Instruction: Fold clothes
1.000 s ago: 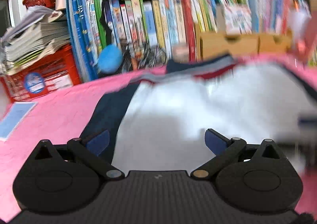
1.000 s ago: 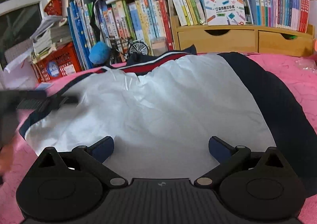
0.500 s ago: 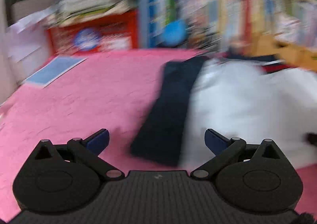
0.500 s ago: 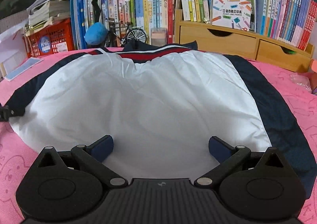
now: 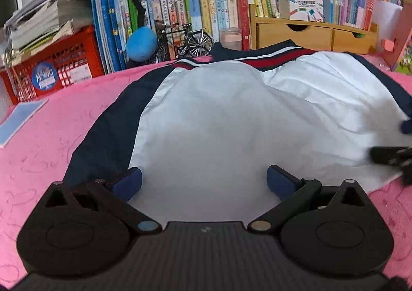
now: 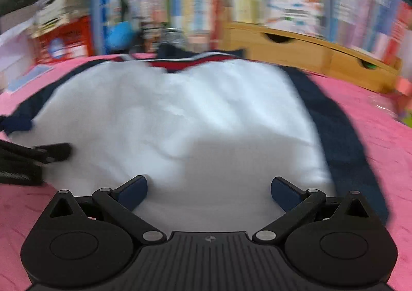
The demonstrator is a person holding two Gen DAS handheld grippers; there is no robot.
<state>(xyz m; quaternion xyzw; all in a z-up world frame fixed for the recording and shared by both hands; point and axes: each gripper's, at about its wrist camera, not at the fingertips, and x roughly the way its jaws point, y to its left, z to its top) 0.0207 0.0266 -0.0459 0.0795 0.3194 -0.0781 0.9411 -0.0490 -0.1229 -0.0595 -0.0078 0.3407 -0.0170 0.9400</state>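
A white garment (image 5: 219, 116) with navy side panels and a red, white and navy band at its far end lies spread on the pink cloth surface (image 5: 51, 149). My left gripper (image 5: 204, 182) is open above its near left part, fingers apart, nothing between them. Its view catches the right gripper's fingers (image 5: 386, 155) at the right edge. In the blurred right wrist view the same garment (image 6: 185, 116) fills the middle, and my right gripper (image 6: 208, 191) is open over its near hem. The left gripper's fingers (image 6: 38, 153) show at the left edge.
A row of upright books (image 5: 206, 7), a red crate (image 5: 56, 69) with stacked papers, a blue plush ball (image 5: 141, 43), a model bicycle (image 5: 185, 41) and a wooden drawer unit (image 5: 314, 36) line the far edge. A blue booklet (image 5: 20, 121) lies at the left.
The left gripper swung away to the left over bare pink cloth, then back over the garment's near left part. The right gripper's view has gone blurred as it moves. Both stayed open.
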